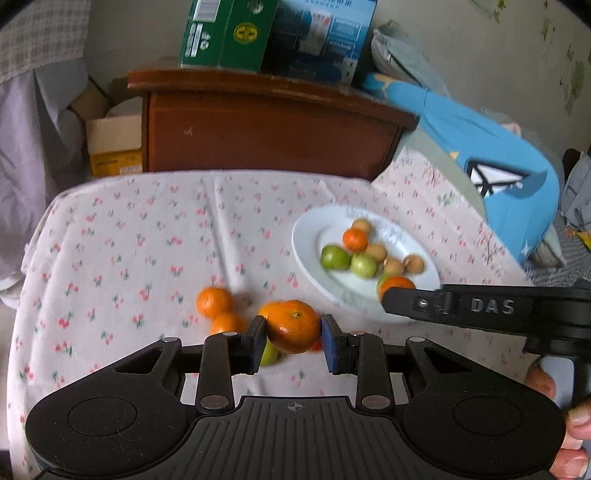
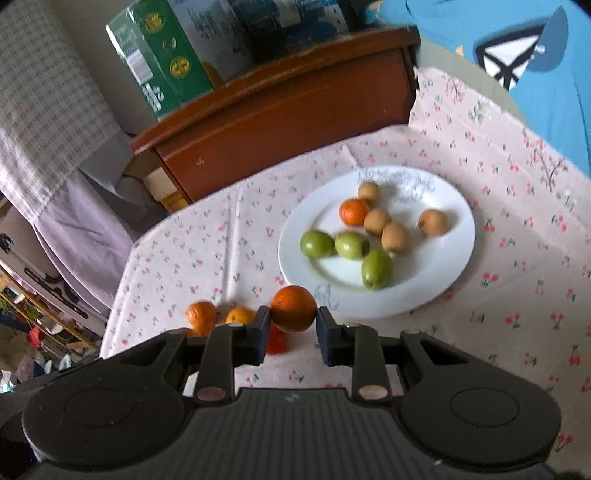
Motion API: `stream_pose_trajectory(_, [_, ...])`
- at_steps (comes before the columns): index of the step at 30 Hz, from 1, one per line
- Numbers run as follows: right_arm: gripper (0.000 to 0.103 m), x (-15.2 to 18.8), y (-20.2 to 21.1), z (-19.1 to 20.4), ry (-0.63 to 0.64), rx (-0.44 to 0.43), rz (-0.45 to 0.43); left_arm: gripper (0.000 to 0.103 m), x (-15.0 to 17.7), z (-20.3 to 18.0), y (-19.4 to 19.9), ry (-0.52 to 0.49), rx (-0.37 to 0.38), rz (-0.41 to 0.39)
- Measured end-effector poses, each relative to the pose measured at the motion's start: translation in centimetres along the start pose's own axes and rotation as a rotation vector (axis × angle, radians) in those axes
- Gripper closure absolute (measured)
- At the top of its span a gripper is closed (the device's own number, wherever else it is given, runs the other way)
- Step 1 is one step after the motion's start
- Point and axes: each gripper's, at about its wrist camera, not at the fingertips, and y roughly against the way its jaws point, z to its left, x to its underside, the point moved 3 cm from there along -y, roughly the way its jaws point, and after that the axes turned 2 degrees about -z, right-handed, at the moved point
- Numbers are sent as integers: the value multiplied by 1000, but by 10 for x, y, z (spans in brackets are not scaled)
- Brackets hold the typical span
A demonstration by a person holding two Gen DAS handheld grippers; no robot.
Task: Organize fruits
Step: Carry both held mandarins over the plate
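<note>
Both grippers point down at a slant over the cloth-covered surface (image 2: 498, 258), each clenched on a piece of fruit. Nearest the left wrist camera, the left gripper (image 1: 293, 334) grasps a large orange (image 1: 293, 325) between its pads, held clear of the cloth; a green fruit (image 1: 269, 355) lies just under its left finger. Two loose oranges (image 1: 214, 302) touch each other on the cloth beside it. From the right, the right gripper (image 2: 291, 326) reaches in at the plate's near rim, grasping a smaller orange (image 2: 294, 308); in the left view its black finger crosses the rim and partly hides the fruit. Something small and red (image 2: 275, 343) lies on the cloth below that gripper. Beyond sits the white plate (image 2: 443, 266), holding three green fruits (image 2: 352, 244), four tan fruits (image 2: 395, 236) and one small orange (image 2: 354, 211). Fingers of a hand (image 1: 576, 417) wrap the right gripper's handle at the picture's edge. Behind the surface stand a brown wooden cabinet (image 1: 266, 125) with a green box (image 1: 225, 33) on top, and a blue garment (image 1: 491, 158) to the right.
</note>
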Motion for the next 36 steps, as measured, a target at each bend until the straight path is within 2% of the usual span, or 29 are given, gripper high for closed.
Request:
stream_pose_trajectory(12, [76,-44,8,-34,-69,32,-67,74,-34,-6,-27,7,60,6])
stream_pose_trajectory(22, [76,-66,-17,-51,-90,55,-69,74,-60,-14,-71,-14,80,16])
stream_pose_trajectory(36, [76,-76,-56,-71,-90,120,-36,74,-72,-26,-122,-53,89,42])
